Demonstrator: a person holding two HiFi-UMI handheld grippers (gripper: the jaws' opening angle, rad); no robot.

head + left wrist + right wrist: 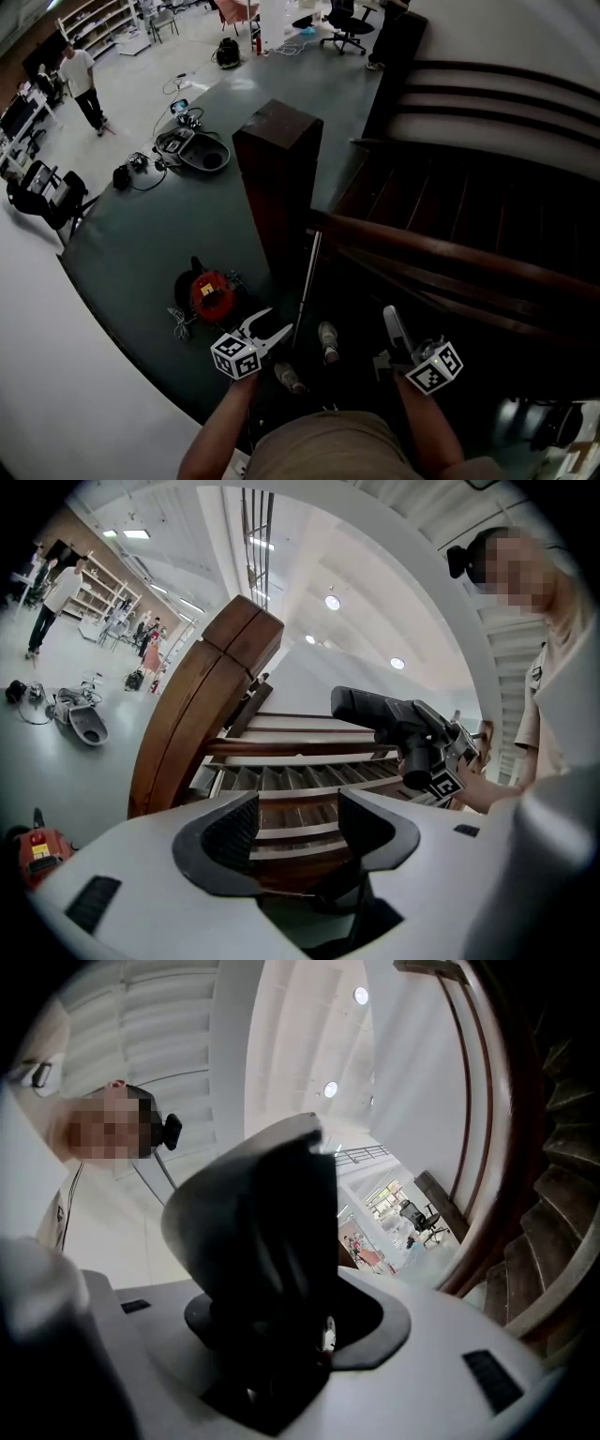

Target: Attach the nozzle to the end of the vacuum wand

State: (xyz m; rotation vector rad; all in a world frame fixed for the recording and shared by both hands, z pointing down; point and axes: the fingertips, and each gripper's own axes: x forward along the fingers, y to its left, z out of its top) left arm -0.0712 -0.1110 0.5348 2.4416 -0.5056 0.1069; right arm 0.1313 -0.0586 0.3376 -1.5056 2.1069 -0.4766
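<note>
Grey nozzle (395,328) sitting clamped in the right gripper (394,354)
Wand (307,291) is leaning upright on the post (279,178), left of that gripper and nearer the left gripper (275,328), whose jaws are standing apart, empty

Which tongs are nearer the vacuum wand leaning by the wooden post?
Left. The left tongs, open and empty, sit just beside the wand at its lower end; the right tongs, gripping the nozzle, are farther right.
</note>
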